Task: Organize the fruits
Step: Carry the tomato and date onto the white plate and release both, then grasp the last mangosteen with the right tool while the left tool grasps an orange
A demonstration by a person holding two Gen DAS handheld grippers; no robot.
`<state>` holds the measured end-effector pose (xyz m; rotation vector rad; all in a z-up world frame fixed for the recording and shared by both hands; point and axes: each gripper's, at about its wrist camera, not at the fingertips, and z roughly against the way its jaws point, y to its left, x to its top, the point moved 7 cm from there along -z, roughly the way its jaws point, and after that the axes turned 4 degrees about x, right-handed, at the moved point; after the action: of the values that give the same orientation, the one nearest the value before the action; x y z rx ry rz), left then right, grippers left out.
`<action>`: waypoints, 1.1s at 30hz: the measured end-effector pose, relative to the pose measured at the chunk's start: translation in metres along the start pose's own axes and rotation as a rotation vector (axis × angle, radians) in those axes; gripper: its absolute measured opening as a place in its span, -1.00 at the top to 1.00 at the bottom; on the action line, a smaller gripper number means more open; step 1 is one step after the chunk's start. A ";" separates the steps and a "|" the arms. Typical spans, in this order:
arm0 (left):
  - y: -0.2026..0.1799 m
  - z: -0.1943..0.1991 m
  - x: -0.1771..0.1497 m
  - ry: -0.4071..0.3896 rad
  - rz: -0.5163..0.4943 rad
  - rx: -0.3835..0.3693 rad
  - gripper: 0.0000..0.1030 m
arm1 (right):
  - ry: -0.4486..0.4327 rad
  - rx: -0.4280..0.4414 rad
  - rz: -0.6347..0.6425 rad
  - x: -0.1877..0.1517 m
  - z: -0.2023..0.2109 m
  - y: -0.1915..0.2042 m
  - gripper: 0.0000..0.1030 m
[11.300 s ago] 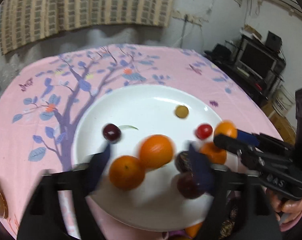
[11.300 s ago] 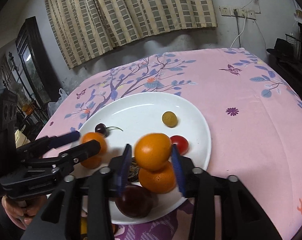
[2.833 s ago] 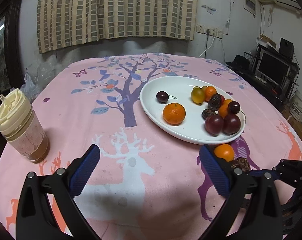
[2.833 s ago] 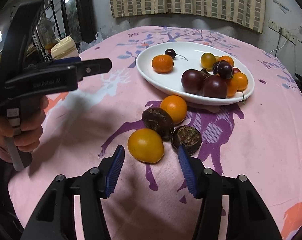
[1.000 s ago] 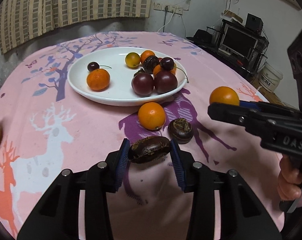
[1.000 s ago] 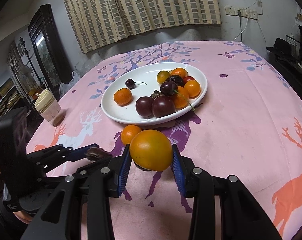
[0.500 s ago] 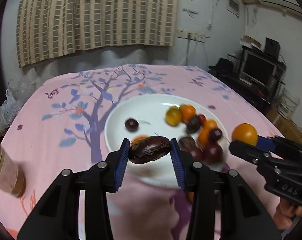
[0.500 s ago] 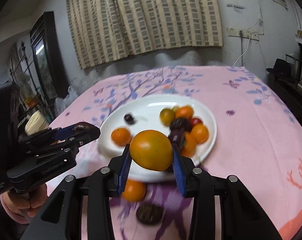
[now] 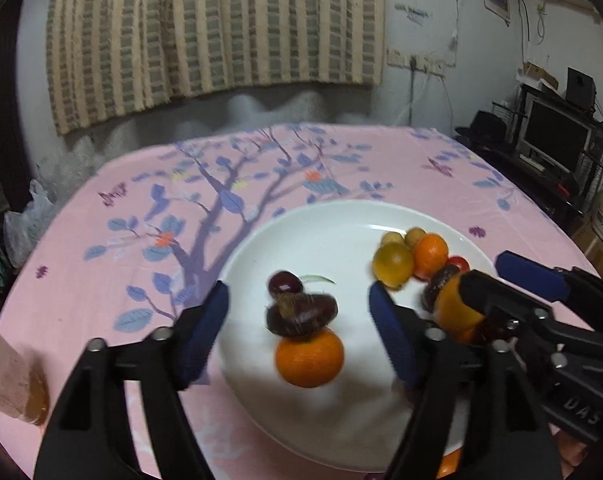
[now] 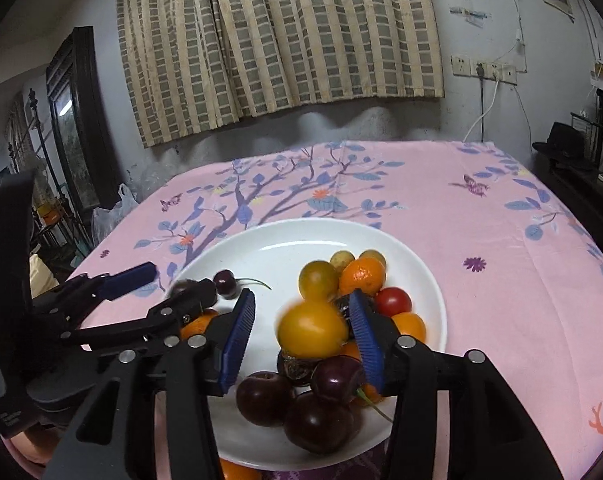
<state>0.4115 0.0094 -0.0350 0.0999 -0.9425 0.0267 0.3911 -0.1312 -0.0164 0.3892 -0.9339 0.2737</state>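
A white plate (image 9: 341, 228) (image 10: 285, 240) on the pink tablecloth holds several fruits. My left gripper (image 9: 299, 316) is open above the plate; a dark brown wrinkled fruit (image 9: 301, 314) sits free between its fingers, just above an orange (image 9: 309, 358) and next to a cherry (image 9: 284, 282). My right gripper (image 10: 301, 332) is open over the plate's right side; a yellow-orange fruit (image 10: 312, 331) lies between its fingers on the fruit pile, touching only the right pad. Dark plums (image 10: 301, 412) lie in front.
A cream-lidded cup (image 9: 5, 380) stands at the left table edge. An orange fruit (image 10: 233, 470) lies on the cloth just before the plate. A TV stand (image 9: 557, 152) is at the right, a curtained wall behind.
Both grippers have opened over the plate: the left has let go of the dark brown fruit and the right has let go of the yellow-orange fruit, which have dropped among the plate's fruits.
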 end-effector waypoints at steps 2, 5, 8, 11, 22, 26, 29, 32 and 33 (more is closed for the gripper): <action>0.003 0.012 0.003 -0.025 0.001 0.016 -0.70 | -0.012 0.013 0.000 0.001 0.010 0.003 -0.04; 0.008 0.029 0.001 -0.038 0.017 -0.004 -0.88 | -0.023 0.028 0.004 -0.006 0.028 0.006 -0.16; 0.013 0.046 -0.007 -0.048 0.010 0.006 -0.90 | -0.014 0.028 0.022 -0.018 0.042 0.008 -0.17; 0.019 0.056 -0.023 -0.036 0.005 0.022 -0.90 | 0.026 0.042 0.033 -0.040 0.056 0.009 -0.21; 0.049 0.065 -0.084 0.067 0.043 0.049 -0.90 | 0.299 0.027 0.127 -0.123 0.052 0.026 -0.24; 0.053 0.064 -0.088 0.081 0.064 0.040 -0.90 | 0.328 0.006 0.171 -0.130 0.047 0.030 -0.20; 0.053 0.065 -0.089 0.084 0.070 0.036 -0.90 | 0.334 -0.002 0.177 -0.131 0.046 0.030 -0.09; 0.051 0.065 -0.089 0.086 0.065 0.035 -0.90 | 0.349 -0.007 0.184 -0.133 0.042 0.030 0.03; 0.050 0.065 -0.089 0.085 0.062 0.034 -0.90 | 0.354 -0.008 0.191 -0.133 0.041 0.031 0.03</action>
<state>0.3036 0.0548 -0.0655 0.1002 -0.8597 0.1040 0.2743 -0.1296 -0.0976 0.2336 -0.6232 0.4966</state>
